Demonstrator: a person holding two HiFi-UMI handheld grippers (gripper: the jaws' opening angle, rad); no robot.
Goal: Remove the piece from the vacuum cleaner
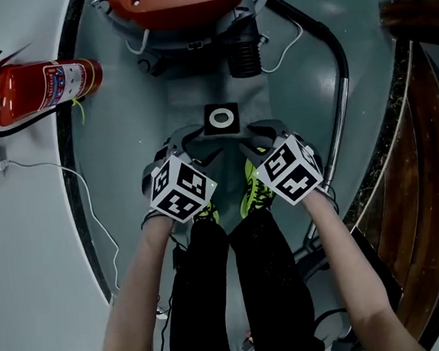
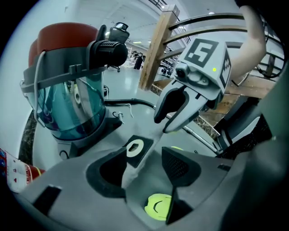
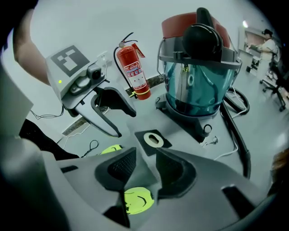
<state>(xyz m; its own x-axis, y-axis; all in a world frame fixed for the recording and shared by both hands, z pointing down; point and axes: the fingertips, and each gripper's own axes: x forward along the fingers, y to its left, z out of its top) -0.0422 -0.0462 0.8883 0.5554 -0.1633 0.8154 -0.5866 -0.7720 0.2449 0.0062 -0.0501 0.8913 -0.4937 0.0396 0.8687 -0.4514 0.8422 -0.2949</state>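
The bag point(image 1: 190, 97) lies flat on the floor, off the vacuum point(image 1: 181, 2). Its long axis runs from the jaws straight ahead to the vacuum, and its collar point(image 1: 221, 119) faces up at the far end. The left hand-held gripper point(image 2: 144, 164) stands wide and the right hand-held gripper point(image 3: 145, 162) about half open; neither clamps. The bag's near end sits between both jaw pairs, so loose fabric could probably catch on the right's narrower gap and drag along.

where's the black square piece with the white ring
The black square piece sits at the head view's centre, between the vacuum cleaner above and the green shoes below.
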